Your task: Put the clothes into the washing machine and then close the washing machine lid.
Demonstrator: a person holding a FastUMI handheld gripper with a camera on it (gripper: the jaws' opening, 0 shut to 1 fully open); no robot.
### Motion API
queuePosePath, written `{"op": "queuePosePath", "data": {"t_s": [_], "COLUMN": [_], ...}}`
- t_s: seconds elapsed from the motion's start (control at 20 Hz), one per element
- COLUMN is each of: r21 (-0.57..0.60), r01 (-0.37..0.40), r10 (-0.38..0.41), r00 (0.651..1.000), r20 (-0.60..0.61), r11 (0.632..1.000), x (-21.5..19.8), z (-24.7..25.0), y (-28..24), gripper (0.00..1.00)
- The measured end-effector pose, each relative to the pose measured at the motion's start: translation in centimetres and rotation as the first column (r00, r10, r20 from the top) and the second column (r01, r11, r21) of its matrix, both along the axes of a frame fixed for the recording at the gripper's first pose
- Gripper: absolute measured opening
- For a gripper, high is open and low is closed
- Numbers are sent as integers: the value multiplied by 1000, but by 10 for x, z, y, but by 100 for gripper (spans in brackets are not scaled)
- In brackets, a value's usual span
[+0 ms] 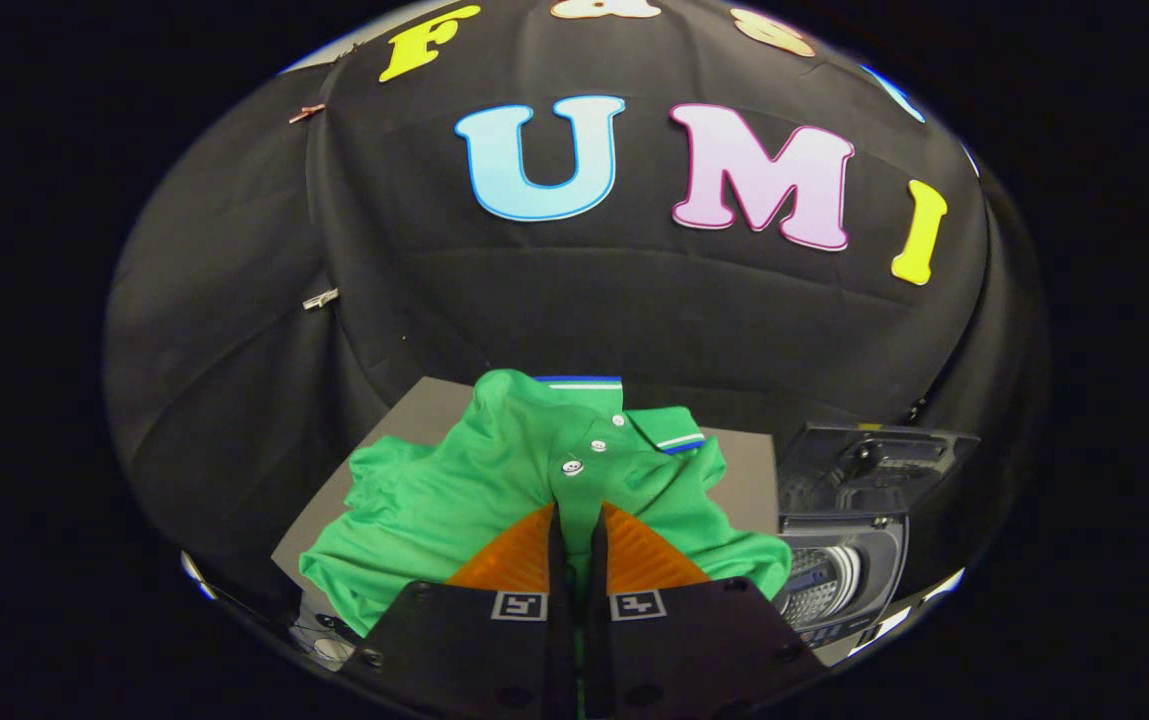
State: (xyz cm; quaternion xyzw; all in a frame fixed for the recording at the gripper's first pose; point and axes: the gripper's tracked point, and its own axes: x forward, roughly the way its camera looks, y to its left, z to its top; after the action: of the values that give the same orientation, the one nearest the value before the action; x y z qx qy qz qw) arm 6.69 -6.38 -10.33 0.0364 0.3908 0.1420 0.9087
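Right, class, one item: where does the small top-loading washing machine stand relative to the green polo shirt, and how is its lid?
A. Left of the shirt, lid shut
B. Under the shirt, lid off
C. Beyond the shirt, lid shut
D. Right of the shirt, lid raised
D: the small top-loading washing machine stands right of the green polo shirt, its lid raised and drum exposed; the gripper fingers pinch the shirt's fabric.

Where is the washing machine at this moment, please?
In the gripper view, the washing machine stands to the right of the green polo shirt, its lid raised; the gripper is shut on the shirt's fabric.
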Motion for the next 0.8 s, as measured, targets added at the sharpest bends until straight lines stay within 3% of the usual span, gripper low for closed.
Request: {"op": "queuePosePath", "data": {"t_s": [0.45, 0.8], "r21": [118, 110], "r01": [12, -81], "r10": [-13, 75], "r00": [1000, 995], "r20": [15, 60], "r11": [993, 991], "x": [14, 25], "z": [20, 2], "y": [-100, -188], "gripper": [8, 8]}}
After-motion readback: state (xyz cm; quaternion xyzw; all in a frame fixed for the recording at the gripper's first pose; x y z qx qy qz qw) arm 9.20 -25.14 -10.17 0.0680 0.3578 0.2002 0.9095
